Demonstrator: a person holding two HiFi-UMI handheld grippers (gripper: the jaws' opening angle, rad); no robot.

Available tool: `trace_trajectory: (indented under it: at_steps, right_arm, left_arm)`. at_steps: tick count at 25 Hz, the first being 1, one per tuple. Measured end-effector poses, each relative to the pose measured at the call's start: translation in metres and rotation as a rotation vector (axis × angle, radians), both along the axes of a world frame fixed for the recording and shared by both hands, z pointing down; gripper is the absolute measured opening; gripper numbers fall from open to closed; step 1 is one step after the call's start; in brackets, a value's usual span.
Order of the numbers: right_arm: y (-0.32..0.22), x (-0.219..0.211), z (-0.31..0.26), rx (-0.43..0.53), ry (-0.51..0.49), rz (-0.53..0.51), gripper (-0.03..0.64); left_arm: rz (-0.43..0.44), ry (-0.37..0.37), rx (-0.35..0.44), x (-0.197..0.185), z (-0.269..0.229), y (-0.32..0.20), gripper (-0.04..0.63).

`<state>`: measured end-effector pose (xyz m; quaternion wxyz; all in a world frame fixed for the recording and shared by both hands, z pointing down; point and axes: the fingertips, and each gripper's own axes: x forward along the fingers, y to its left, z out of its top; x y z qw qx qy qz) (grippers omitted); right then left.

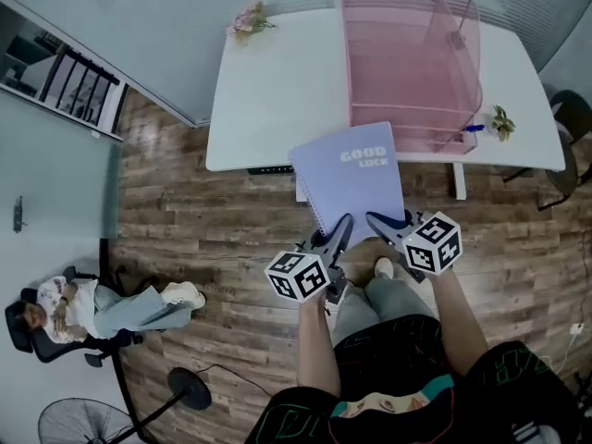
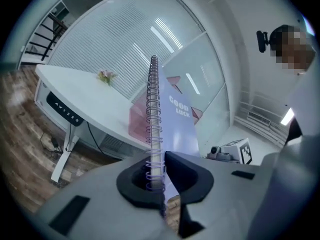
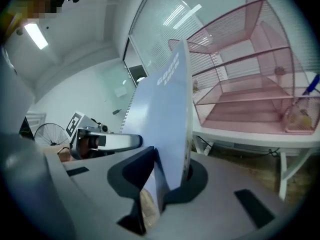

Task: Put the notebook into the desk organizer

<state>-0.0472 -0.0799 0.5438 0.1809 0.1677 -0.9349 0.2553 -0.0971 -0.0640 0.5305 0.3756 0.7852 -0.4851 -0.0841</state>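
A white desk (image 1: 277, 91) stands ahead of the jaws of the left gripper (image 1: 340, 229) and the right gripper (image 1: 377, 222). On its far corner, ahead and left of the jaws, lies a pale pink flower sprig (image 1: 248, 18). Ahead and right of them, near the desk's front edge, lie a small green sprig (image 1: 502, 121) and, just beside it, a blue pen (image 1: 474, 129). Wooden floor (image 1: 213, 211) spreads below the jaws. Well off to their left and behind them, a person (image 1: 92, 308) sits in a black chair (image 1: 28, 333), with a standing fan (image 1: 79, 424) further back.
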Motion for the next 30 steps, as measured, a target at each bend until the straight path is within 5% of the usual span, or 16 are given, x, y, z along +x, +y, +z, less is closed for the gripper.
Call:
trace_trajectory:
  at_steps: [13, 20, 30]
  right_arm:
    - [0.000, 0.085, 0.039, -0.238, -0.066, 0.144, 0.066]
    - [-0.008, 0.103, 0.041, -0.331, -0.152, 0.158, 0.074]
    - [-0.035, 0.101, 0.027, -0.330, -0.175, 0.157, 0.077]
  left_arm:
    - [0.177, 0.074, -0.123, 0.082, 0.035, -0.012, 0.031]
    - [0.163, 0.144, -0.159, 0.098, 0.038, -0.027, 0.035]
    - [0.140, 0.136, -0.172, 0.095, 0.029, -0.055, 0.052]
